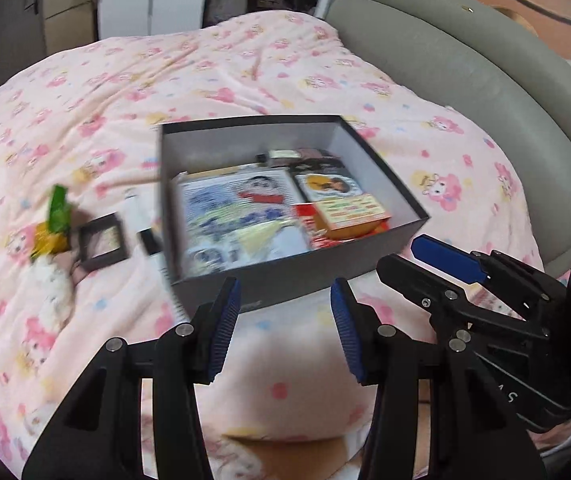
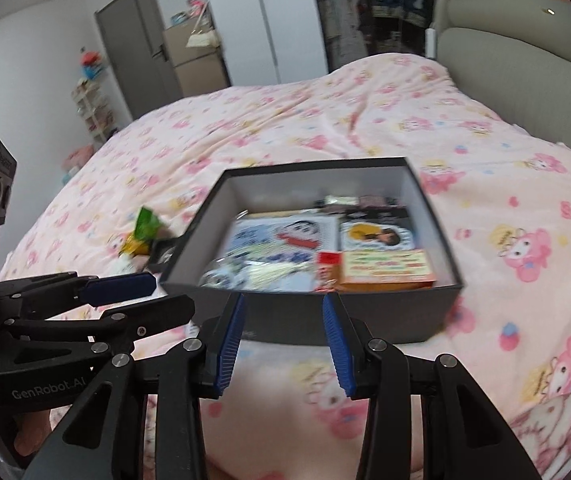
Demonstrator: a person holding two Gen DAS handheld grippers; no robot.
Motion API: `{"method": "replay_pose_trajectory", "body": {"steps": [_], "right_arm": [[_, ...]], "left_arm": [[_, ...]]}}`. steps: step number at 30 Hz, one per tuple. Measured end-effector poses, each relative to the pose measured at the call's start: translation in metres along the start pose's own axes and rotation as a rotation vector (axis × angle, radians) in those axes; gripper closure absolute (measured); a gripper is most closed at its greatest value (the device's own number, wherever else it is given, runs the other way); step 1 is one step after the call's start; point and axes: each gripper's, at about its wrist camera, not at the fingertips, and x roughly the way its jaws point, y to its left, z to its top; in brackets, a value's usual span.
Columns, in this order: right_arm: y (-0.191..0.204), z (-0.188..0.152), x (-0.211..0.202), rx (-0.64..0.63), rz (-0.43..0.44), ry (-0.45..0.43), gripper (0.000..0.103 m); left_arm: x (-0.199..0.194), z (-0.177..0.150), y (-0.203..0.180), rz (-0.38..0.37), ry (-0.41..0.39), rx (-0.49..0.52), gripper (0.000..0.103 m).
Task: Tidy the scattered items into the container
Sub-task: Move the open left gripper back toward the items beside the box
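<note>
Grey box (image 1: 365, 256), open-topped, on the pink patterned quilt (image 1: 245, 64), part filled.

Left gripper (image 1: 285, 332) and right gripper (image 2: 283, 342) side by side just short of the box's near wall, jaws parted, nothing between the blue pads. Inside: cartoon booklet (image 1: 233, 204), orange carton (image 1: 351, 214). Left of the box, on the quilt: green packet (image 1: 58, 210), small dark square frame (image 1: 103, 242), white tube (image 1: 135, 210).

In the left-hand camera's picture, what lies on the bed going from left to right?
Green snack packet → small dark square case → grey box of cards and books → the other gripper, nothing between its jaws.
</note>
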Motion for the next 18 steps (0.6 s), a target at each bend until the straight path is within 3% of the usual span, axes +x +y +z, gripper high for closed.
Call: {"method": "replay_pose_trajectory", "body": {"steps": [8,18], "right_arm": [[0.072,0.004,0.017,-0.117,0.092,0.033,0.070],[0.150,0.003,0.081,-0.167,0.235,0.195,0.070]], "left_arm": [[-0.033,-0.028,0.069,0.043,-0.045,-0.149,0.056],[-0.046,-0.056,0.161,0.074,-0.052,-0.281,0.055]]}}
